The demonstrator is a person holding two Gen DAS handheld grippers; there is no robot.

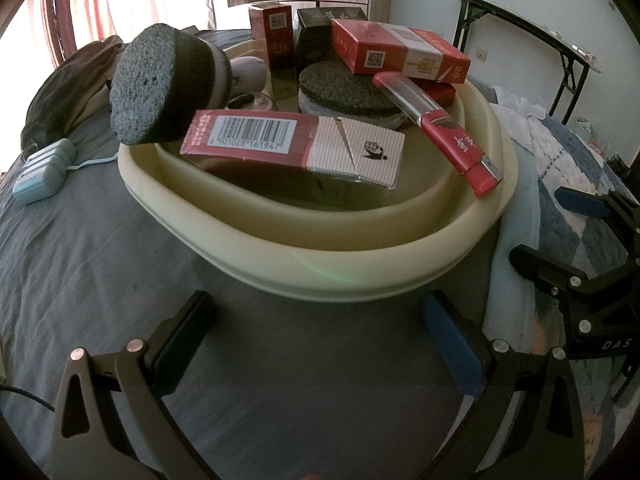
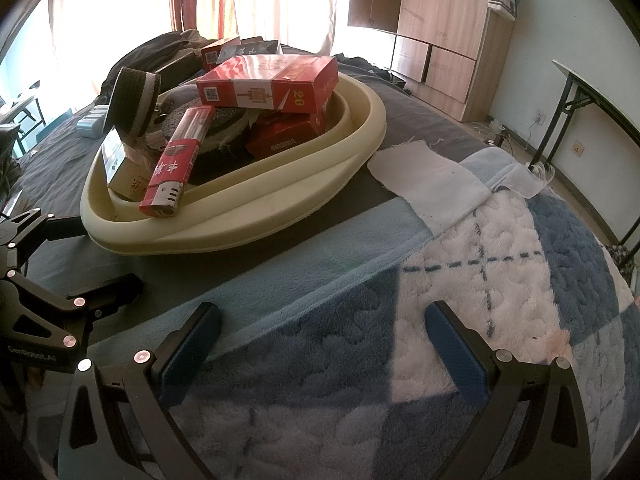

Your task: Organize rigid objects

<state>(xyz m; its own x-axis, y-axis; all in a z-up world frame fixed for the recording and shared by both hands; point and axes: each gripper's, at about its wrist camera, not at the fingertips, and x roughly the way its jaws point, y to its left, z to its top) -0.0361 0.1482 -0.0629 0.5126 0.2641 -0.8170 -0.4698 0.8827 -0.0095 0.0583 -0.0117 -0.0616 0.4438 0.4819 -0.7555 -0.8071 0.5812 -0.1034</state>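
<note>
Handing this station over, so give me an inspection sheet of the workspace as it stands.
Surface: bed with a grey sheet and a blue-white plaid blanket; white cloth beside the basin.
Job's things: cream basin piled with red cigarette packs, a barcoded pack, red lighter leaning over the rim, round scouring pads.
Clutter: light-blue case on the sheet, dark clothing behind.
Grippers: left gripper and right gripper both open, empty, short of the basin.
Cables: pale cord from the case; floor cables by the wall.
Surroundings: curtains, wooden wardrobe, folding table.
</note>
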